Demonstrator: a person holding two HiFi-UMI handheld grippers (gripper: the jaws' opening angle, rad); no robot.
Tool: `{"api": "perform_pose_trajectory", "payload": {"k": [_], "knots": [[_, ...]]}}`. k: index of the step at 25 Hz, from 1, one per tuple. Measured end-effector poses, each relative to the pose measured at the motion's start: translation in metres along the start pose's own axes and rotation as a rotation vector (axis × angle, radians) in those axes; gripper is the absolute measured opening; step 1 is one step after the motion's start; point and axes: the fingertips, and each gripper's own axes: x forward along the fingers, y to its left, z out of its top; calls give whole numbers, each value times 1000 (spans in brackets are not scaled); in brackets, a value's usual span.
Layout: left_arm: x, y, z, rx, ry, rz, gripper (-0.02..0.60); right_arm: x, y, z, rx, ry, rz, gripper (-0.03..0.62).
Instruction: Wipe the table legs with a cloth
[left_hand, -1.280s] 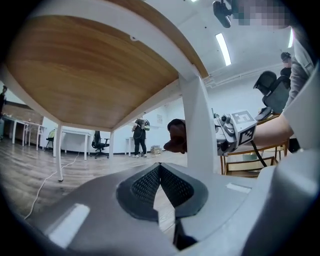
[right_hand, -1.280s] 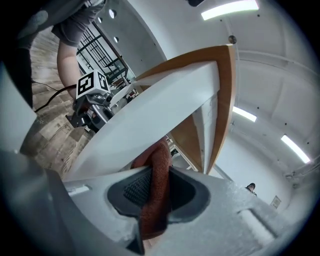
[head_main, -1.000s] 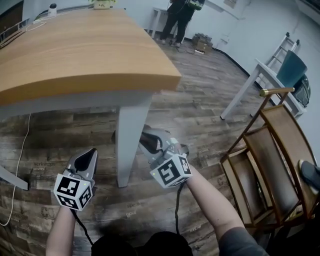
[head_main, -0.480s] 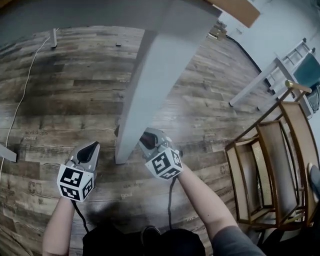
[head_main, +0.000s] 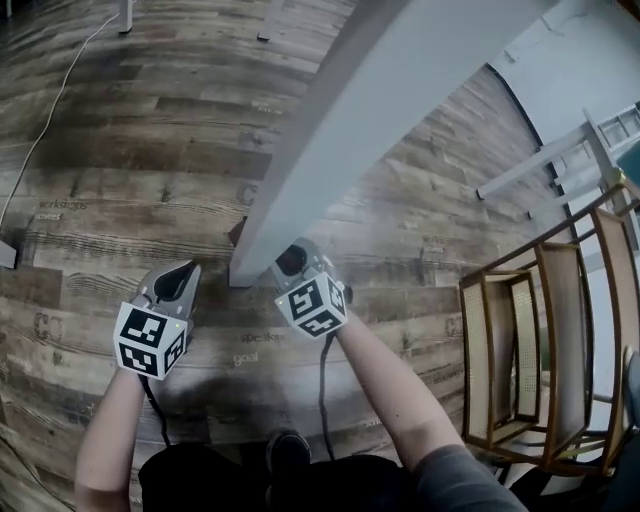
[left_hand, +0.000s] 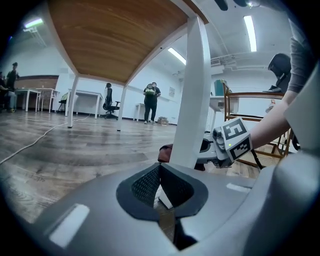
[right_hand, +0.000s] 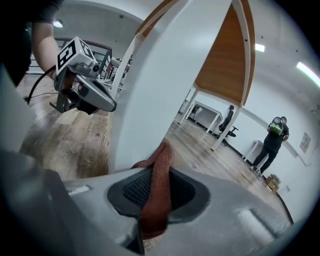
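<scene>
A pale grey table leg (head_main: 330, 130) runs down to the wooden floor, seen from under the table. My right gripper (head_main: 290, 262) is at the foot of the leg on its right side, shut on a reddish-brown cloth (right_hand: 156, 185) that presses against the leg (right_hand: 155, 90). A bit of the cloth (head_main: 238, 232) shows past the leg's far side and in the left gripper view (left_hand: 165, 151). My left gripper (head_main: 180, 282) hovers just left of the leg's foot (left_hand: 192, 100), jaws shut and empty.
Wooden chairs (head_main: 540, 340) stand to the right. A white cable (head_main: 40, 140) trails over the floor at left. Other table legs (head_main: 545, 160) and people (left_hand: 150, 102) are farther off in the room.
The head camera has dipped under the table top, so the leg now fills the upper view. My right gripper has moved in closer to the leg's foot; the left has barely moved.
</scene>
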Motion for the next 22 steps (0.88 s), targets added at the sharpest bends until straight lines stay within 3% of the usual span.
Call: {"api": "perform_pose_trajectory", "payload": {"k": [5, 14, 22], "knots": [[1, 1, -26, -13, 40, 10, 20, 21, 19, -23, -65, 50, 54, 64], [5, -2, -48, -34, 77, -1, 20, 36, 44, -56, -58, 142, 104, 64], [3, 0, -29, -32, 45, -10, 20, 17, 22, -38, -52, 100, 11, 64]]}}
